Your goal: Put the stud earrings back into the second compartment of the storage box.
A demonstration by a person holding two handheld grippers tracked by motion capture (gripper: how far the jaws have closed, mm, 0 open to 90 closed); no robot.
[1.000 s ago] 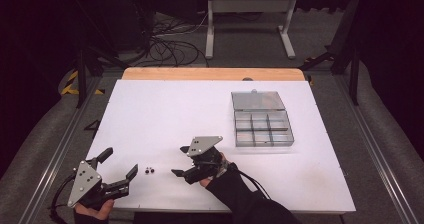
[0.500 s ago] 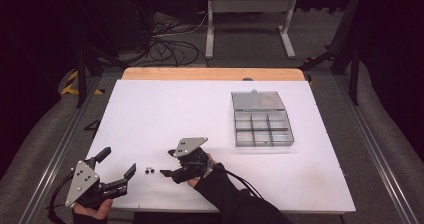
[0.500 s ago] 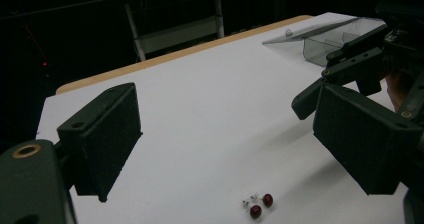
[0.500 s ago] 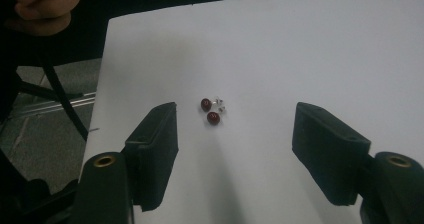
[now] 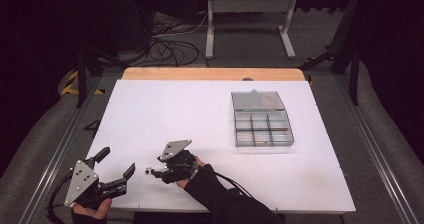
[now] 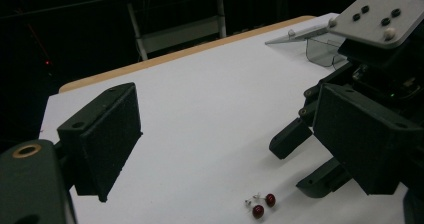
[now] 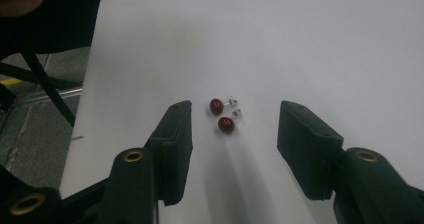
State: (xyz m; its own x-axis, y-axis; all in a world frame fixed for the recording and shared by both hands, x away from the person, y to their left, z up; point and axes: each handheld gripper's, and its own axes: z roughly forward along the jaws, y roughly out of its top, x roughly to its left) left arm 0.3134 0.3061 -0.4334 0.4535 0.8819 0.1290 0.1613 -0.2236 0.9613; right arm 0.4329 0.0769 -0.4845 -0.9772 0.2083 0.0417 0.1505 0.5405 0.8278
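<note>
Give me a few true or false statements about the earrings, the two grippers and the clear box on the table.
1. Two red earrings lie between the right gripper's jaws. True.
2. The right gripper is clamped on an earring. False: its jaws have been closing but touch neither.
3. The clear box has its lid shut. False: the lid is open.
4. The left gripper is open and holds nothing. True.
5. The earrings sit in a box compartment. False: they lie on the white table.
</note>
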